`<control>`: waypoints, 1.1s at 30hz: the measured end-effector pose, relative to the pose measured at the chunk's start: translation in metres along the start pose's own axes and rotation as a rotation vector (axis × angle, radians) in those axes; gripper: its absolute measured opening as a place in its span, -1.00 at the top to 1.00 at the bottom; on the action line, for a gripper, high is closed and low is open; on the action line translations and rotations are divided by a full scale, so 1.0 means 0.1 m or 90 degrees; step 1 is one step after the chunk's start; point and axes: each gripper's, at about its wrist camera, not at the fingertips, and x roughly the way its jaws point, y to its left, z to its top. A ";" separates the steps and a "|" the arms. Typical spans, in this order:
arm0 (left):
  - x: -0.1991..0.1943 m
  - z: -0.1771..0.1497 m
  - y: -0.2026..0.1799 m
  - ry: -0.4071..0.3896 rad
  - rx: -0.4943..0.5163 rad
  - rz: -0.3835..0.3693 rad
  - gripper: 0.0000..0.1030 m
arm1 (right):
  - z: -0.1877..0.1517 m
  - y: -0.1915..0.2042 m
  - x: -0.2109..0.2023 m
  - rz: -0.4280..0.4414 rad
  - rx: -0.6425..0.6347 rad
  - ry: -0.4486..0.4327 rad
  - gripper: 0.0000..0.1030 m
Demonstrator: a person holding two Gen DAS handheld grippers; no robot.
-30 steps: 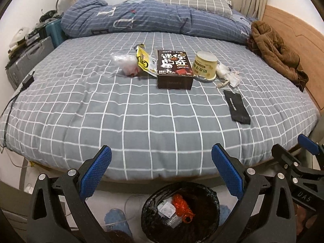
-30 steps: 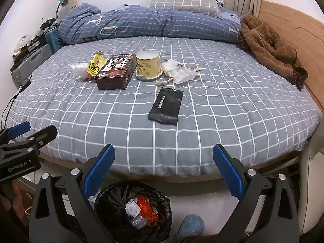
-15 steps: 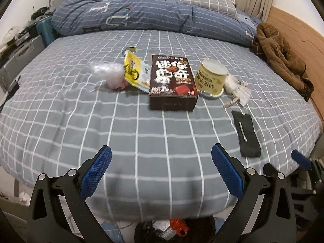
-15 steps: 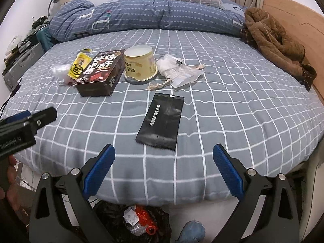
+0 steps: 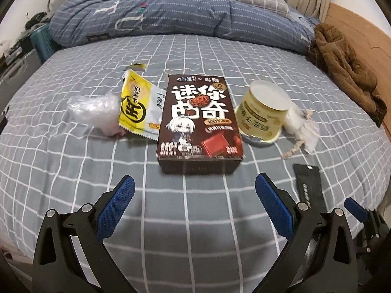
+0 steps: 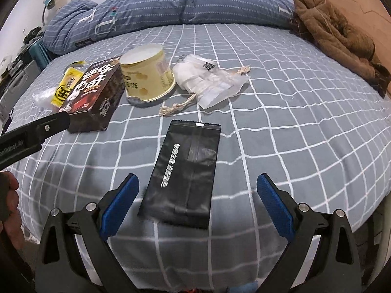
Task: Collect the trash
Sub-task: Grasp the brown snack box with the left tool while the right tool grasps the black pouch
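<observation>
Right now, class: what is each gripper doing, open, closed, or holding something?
Left gripper: open, empty, facing the brown box.
Right gripper: open, empty, over the black pouch.

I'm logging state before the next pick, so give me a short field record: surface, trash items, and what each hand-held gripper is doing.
surface: bed with grey checked sheet
trash items: brown snack box, yellow wrapper, clear crumpled bag, upturned cream cup, clear pouch with string, black sachet
left hand-held gripper: open, empty, facing the brown snack box
right hand-held gripper: open, empty, black sachet between its fingers, not clamped
</observation>
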 end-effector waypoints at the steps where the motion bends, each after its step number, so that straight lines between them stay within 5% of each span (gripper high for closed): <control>1: 0.04 0.03 0.01 0.002 -0.001 -0.002 -0.89 | 0.02 -0.01 0.04 0.001 0.002 0.001 -0.80; 9: 0.31 0.17 -0.01 0.011 -0.001 -0.006 -0.89 | 0.11 0.00 0.25 0.016 0.020 0.012 -0.74; 22: 0.61 0.26 -0.05 0.018 -0.005 -0.002 -0.75 | 0.16 0.03 0.38 0.010 0.039 0.018 -0.16; 33: 0.57 0.23 -0.06 0.011 0.003 -0.001 -0.71 | 0.14 0.04 0.46 -0.017 0.029 0.026 0.10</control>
